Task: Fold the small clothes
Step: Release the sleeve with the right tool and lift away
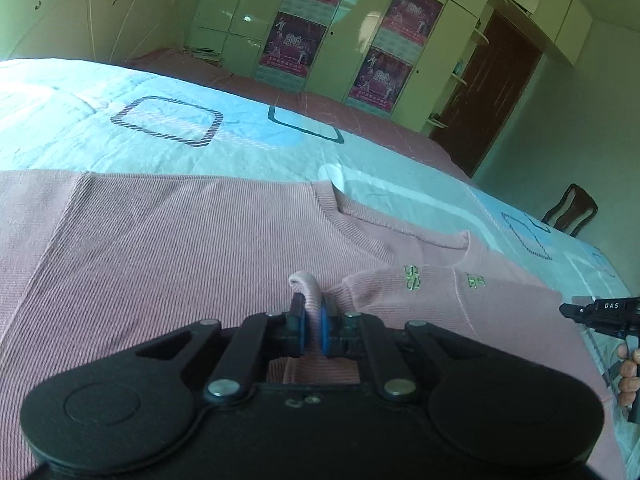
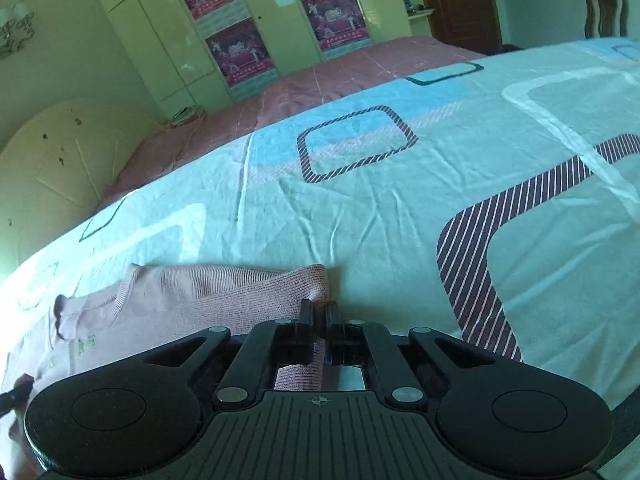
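Note:
A pink ribbed knit top [image 1: 160, 248] lies spread on the bed, its neckline [image 1: 384, 220] toward the right and small green lettering [image 1: 414, 278] on a folded-over part. My left gripper [image 1: 312, 320] is shut on a bunched fold of this pink fabric, which sticks up between the blue pads. In the right wrist view the same pink top [image 2: 208, 296] lies at the lower left, and my right gripper [image 2: 319, 316] is shut on its ribbed edge. The right gripper's tip [image 1: 592, 314] and a hand [image 1: 630, 376] show at the right edge of the left wrist view.
A light blue bedsheet [image 2: 380, 208] with square patterns covers the bed, over a pink cover [image 2: 320, 80] farther back. Pale wardrobes with posters [image 1: 372, 32], a dark door [image 1: 492, 92] and a wooden chair [image 1: 572, 208] stand beyond the bed.

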